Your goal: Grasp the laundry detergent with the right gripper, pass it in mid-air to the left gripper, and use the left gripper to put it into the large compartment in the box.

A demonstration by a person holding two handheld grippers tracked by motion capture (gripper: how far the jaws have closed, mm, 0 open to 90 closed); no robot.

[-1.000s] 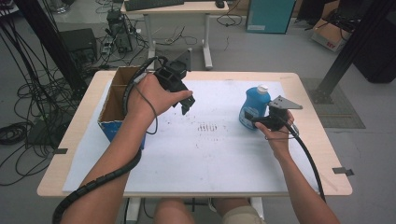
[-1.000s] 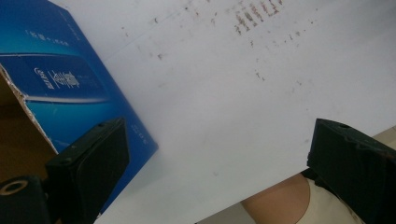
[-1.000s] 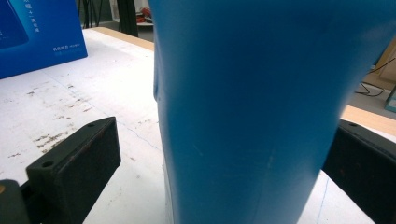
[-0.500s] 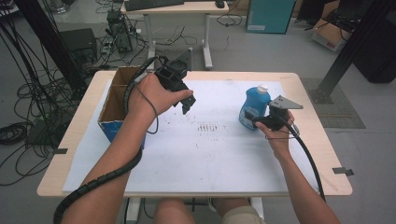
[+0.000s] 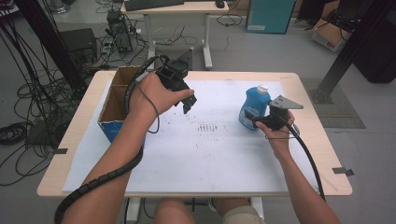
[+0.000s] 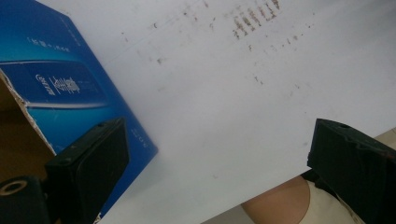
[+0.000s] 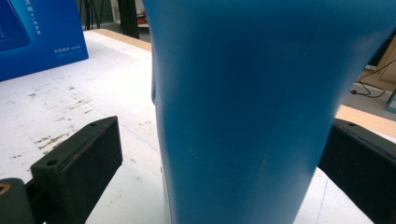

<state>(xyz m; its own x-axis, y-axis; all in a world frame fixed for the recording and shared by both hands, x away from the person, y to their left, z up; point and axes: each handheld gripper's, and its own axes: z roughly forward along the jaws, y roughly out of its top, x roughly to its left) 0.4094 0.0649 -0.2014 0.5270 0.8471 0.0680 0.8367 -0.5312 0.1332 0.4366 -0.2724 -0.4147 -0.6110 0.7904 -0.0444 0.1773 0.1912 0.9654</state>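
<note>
On the white paper sheet (image 5: pixel 210 154) covering the light wooden table (image 5: pixel 322 154), right of centre: upright blue plastic bottle with a white cap (image 5: pixel 254 106). Right gripper (image 5: pixel 254 119) level with its lower body, jaws spread wide on either side; in the right gripper view a gap at the near jaw, contact at the other impossible to tell. Left gripper (image 5: pixel 188 103) raised above the sheet beside the open blue cardboard box (image 5: pixel 112 109), jaws wide apart, holding nothing.
</note>
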